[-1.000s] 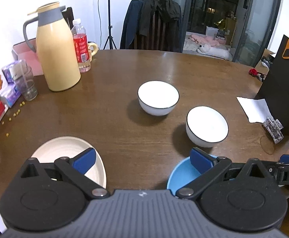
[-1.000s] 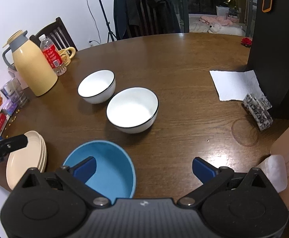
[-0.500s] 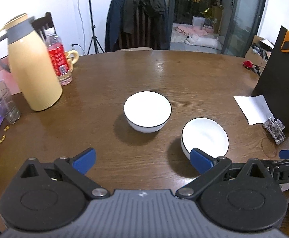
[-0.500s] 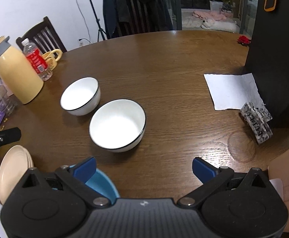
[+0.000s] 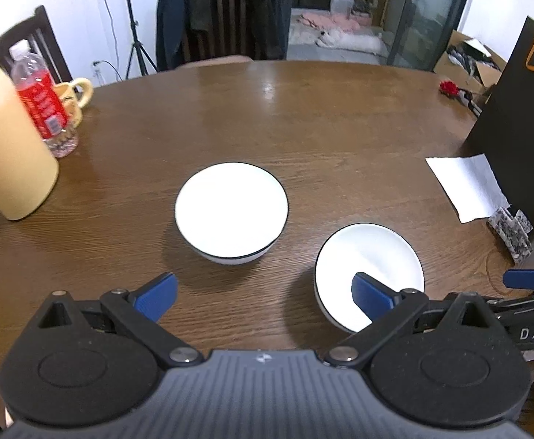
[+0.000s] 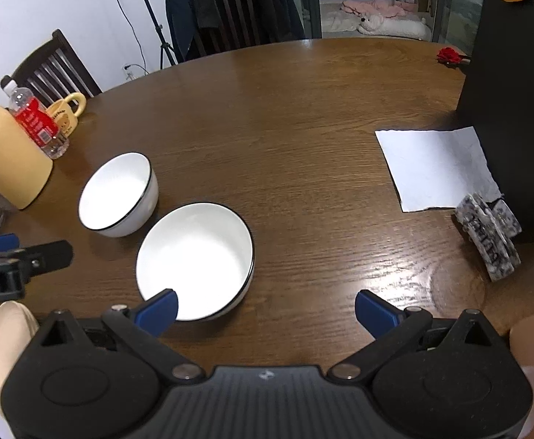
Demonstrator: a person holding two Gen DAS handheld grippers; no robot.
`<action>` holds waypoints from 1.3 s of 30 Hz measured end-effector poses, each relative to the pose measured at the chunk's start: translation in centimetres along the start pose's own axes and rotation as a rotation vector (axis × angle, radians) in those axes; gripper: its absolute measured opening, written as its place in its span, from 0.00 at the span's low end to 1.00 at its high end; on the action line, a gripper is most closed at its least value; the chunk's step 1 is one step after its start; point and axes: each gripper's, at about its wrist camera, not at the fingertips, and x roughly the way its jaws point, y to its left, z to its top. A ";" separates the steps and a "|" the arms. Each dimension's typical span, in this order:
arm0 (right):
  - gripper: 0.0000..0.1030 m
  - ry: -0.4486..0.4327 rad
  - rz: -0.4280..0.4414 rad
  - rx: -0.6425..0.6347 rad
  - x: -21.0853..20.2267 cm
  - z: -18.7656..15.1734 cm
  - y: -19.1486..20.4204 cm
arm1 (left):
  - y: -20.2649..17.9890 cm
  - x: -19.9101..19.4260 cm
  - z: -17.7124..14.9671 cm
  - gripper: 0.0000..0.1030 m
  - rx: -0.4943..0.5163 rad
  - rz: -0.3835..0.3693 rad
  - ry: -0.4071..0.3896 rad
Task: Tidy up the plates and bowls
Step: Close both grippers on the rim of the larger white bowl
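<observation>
- Left tool [image 5: 263, 292]: fingers spread wide, holding nothing, above the bench [image 5: 303, 128].
- Right tool [image 6: 265, 309]: fingers also spread, empty.
- The far white bowl [image 5: 231, 212] sits straight ahead of the left tool, just beyond its fingertips.
- The near white bowl [image 6: 195, 259] lies ahead and to the left of the right tool; the tool's left finger [image 6: 159, 311] overlaps its near rim in view, though contact cannot be confirmed.
- The two bowls stand just beside each other, rims apart.
- Beige plates [image 6: 5, 336] sit at the right tool's far left edge.
- Judgement: each tool is nearest its own bowl; nesting one bowl into the other looks likely next.
</observation>
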 end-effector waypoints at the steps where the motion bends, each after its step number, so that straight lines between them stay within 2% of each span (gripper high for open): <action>1: 0.98 0.008 0.001 -0.002 0.4 0.2 0.0 | -0.1 0.5 0.2 1.00 0.002 -0.002 0.011; 8: 0.89 0.052 -0.007 -0.018 3.0 1.2 0.6 | -0.4 3.9 1.1 0.98 0.010 -0.017 0.079; 12: 0.81 0.071 -0.016 -0.015 4.2 1.6 0.8 | -0.9 5.3 1.3 0.94 0.019 -0.025 0.112; 13: 0.80 0.074 -0.017 -0.013 4.4 1.7 0.8 | -1.0 5.6 1.4 0.92 0.021 -0.025 0.120; 18: 0.61 0.092 -0.013 0.008 5.8 2.1 0.7 | -1.4 7.2 1.5 0.82 0.024 -0.040 0.159; 24: 0.46 0.116 -0.009 0.041 7.1 2.2 0.5 | -1.7 8.4 1.7 0.70 0.040 -0.057 0.185; 26: 0.42 0.120 -0.006 0.046 7.4 2.2 0.4 | -1.8 8.7 1.8 0.65 0.043 -0.064 0.192; 29: 0.31 0.126 0.003 0.050 7.7 2.2 0.6 | -1.9 9.1 2.0 0.54 0.048 -0.085 0.202; 33: 0.23 0.132 0.011 0.056 8.0 2.4 0.8 | -2.0 9.5 2.0 0.43 0.053 -0.104 0.212; 37: 0.21 0.139 0.014 0.061 8.5 2.5 0.9 | -2.2 9.7 2.1 0.33 0.059 -0.125 0.217; 39: 0.16 0.143 0.019 0.064 8.6 2.5 0.9 | -2.2 9.9 2.1 0.28 0.059 -0.137 0.220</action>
